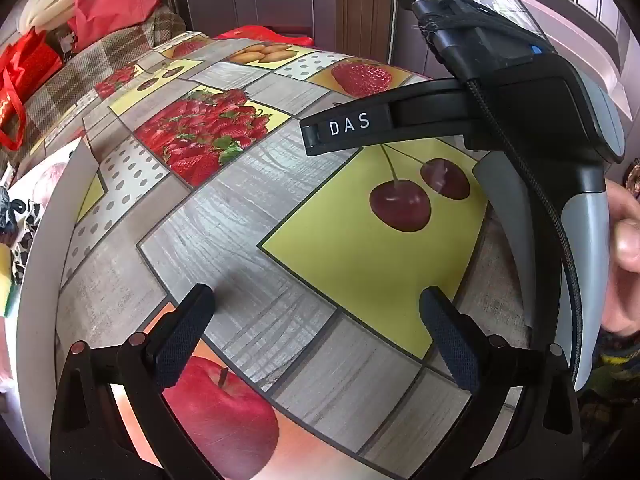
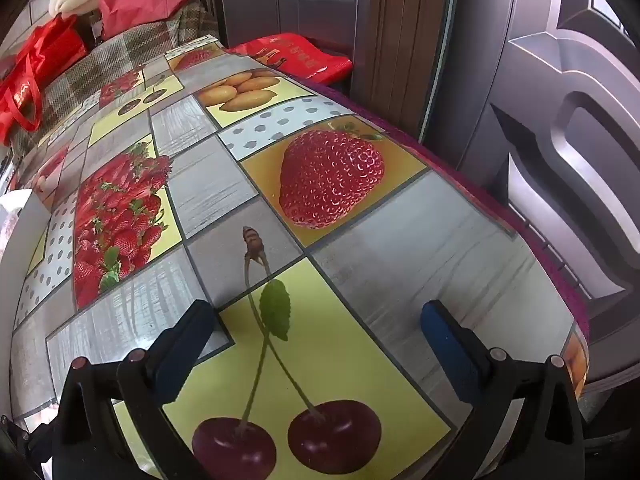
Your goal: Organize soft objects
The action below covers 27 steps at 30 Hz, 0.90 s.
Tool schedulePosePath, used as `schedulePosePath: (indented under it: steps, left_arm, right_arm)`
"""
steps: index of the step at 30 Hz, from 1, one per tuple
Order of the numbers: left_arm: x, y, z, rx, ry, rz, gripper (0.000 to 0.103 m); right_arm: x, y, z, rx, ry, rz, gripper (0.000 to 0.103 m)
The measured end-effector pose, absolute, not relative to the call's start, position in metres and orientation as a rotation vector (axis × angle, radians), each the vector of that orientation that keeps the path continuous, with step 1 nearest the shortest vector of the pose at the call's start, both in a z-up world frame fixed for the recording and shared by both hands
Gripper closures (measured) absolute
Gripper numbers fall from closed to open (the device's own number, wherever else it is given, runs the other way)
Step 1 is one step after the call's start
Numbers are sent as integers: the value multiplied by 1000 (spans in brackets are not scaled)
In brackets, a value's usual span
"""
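The table [image 1: 248, 216] is taking up pretty much the whole left view, wearing an oilcloth printed with strawberries, cherries, an apple and grey wood-look squares, and the right view is showing the same table [image 2: 400, 232] running out to its far edge. Behind it a grey panelled door [image 2: 560, 140] is filling the right side. At the far left end a checked blanket [image 1: 80, 76] is lying past the table with a red bag [image 1: 24, 76] sitting on it and a pinkish-red cushion [image 1: 112, 0] stacked behind. A white bin [image 1: 38, 264] is curving along the left edge of the left view, and the soft objects [image 1: 18, 236] are sitting inside it, just barely peeking in: something spotted black and white, something dark, a yellow bit, too cropped to say what they are. Another red bag [image 2: 300, 56] is poking out beyond the table's far edge. The right gripper [image 1: 316, 136], marked DAS, is hanging over the cherry square in the left view, held by the right hand [image 1: 624, 248], and its own camera is showing the right gripper [image 2: 316, 320] spread wide with nothing between the fingers. The left gripper [image 1: 316, 300] is hovering over the table near the apple print, fingers also wide apart and holding nothing.
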<state>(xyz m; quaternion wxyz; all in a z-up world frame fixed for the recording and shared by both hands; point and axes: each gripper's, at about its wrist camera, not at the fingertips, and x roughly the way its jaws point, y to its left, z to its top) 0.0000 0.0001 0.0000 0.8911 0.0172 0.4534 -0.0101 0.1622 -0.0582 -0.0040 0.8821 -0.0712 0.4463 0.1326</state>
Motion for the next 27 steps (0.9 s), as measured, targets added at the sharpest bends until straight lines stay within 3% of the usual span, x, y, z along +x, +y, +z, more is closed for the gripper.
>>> schedulePosePath:
  steps: [27]
  left_arm:
    - [0,0,0,37,941,-20,1]
  right_arm:
    - [162,-58,-4,-146,930,277,0]
